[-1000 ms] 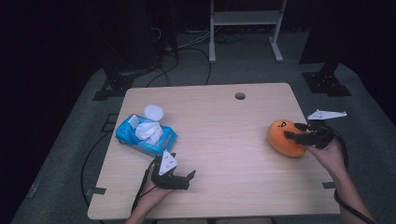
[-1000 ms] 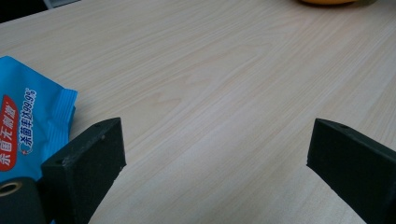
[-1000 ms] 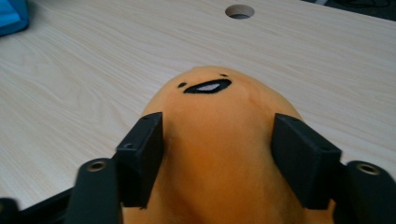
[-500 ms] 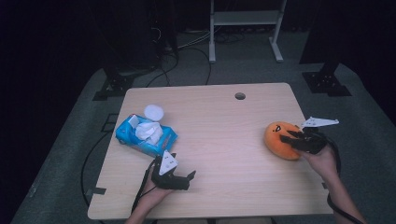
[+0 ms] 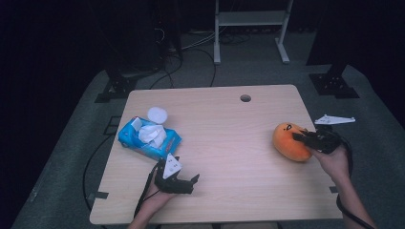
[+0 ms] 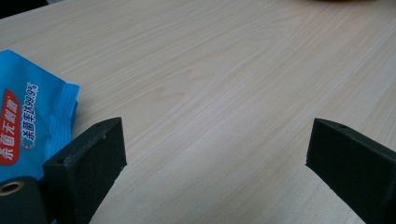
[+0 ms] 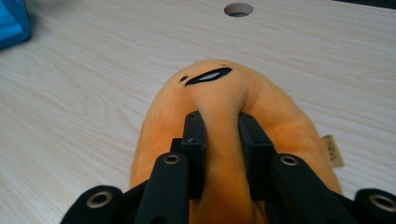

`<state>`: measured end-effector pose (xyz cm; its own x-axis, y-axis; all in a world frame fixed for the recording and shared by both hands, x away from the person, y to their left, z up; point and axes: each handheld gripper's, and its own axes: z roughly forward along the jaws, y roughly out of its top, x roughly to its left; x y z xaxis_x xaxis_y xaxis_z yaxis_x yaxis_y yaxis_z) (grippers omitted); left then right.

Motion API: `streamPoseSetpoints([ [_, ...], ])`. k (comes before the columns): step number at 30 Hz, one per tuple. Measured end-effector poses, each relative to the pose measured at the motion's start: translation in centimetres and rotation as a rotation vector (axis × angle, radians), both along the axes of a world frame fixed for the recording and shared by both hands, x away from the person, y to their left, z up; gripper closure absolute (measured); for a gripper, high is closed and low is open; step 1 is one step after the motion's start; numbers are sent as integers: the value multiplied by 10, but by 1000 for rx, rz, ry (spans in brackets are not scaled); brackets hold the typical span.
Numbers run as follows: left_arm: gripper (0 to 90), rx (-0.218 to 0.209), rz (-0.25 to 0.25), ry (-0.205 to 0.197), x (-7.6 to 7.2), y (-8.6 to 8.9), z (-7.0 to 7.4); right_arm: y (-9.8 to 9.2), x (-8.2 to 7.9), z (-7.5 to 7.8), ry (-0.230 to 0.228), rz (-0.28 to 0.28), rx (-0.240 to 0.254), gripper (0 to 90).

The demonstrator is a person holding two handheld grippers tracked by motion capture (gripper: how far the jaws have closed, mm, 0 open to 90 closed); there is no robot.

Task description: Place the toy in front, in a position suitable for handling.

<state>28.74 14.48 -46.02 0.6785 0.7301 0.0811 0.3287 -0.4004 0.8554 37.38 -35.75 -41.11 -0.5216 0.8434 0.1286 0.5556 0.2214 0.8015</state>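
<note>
Plush [image 7: 219,107] pinched; right claw [image 7: 223,140] hides middle.

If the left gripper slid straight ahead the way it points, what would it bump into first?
Probably nothing nearby: the left gripper, jaws open, faces bare table. The blue wipes packet lies off to one side. Farther on, depth is unclear.

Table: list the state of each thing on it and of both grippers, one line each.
Plush: lying on the table, a fold of it pinched.
Right gripper: jaws have just been closing, now shut on the plush.
Left gripper: open, nothing between the jaws.
Wipes pack: open, a white wipe bunched out of the top.
Lid: off, lying beside the wipes pack.
</note>
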Motion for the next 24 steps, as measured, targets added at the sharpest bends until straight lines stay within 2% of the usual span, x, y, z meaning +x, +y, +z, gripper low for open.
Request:
streamPoseSetpoints([
  [2,37,-5,5,0,0,1,0,-3,-2,4,-4,-1,32,752],
  [6,40,-6,15,-10,0,1,1,3,-8,15,-38,25,51,752],
  [11,40,-8,13,-9,0,1,2,24,-15,36,-69,108,27,752],
  [14,40,-10,13,-9,0,1,2,38,-17,47,-76,162,34,752],
  [24,40,-42,30,-15,1,7,5,84,-23,60,-91,306,40,752],
])
